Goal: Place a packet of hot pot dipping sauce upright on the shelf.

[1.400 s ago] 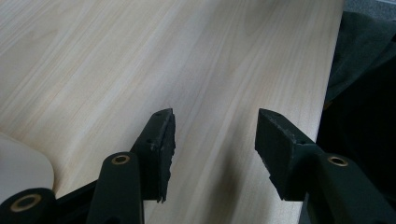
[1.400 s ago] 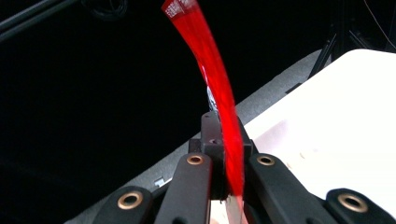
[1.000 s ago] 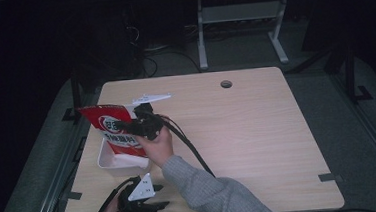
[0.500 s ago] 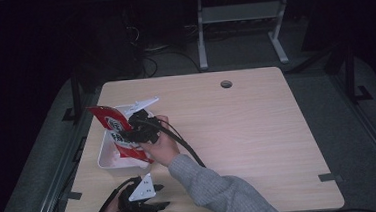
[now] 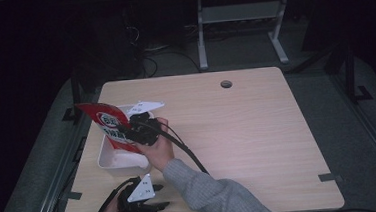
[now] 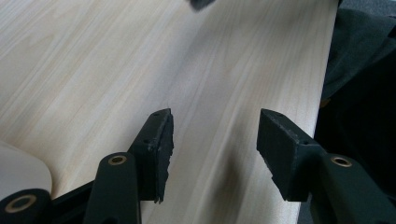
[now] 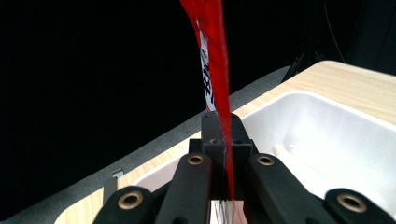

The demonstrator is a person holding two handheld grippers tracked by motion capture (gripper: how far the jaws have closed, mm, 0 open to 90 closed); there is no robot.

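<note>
two grippers, one red packet over a white tray

right gripper (image 7: 219, 140) pinched the red packet (image 5: 108, 124) above the white tray (image 5: 110, 160); left gripper (image 6: 212, 154) rested agape. tipping steadily would have kept contents inside.

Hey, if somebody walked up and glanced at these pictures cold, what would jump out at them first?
Probably the bright red packet, pinched in the right tool and held over the white tray at the table's left side. Next, the left tool near the table's front edge, with its jaws apart over bare wood and nothing between them.
</note>
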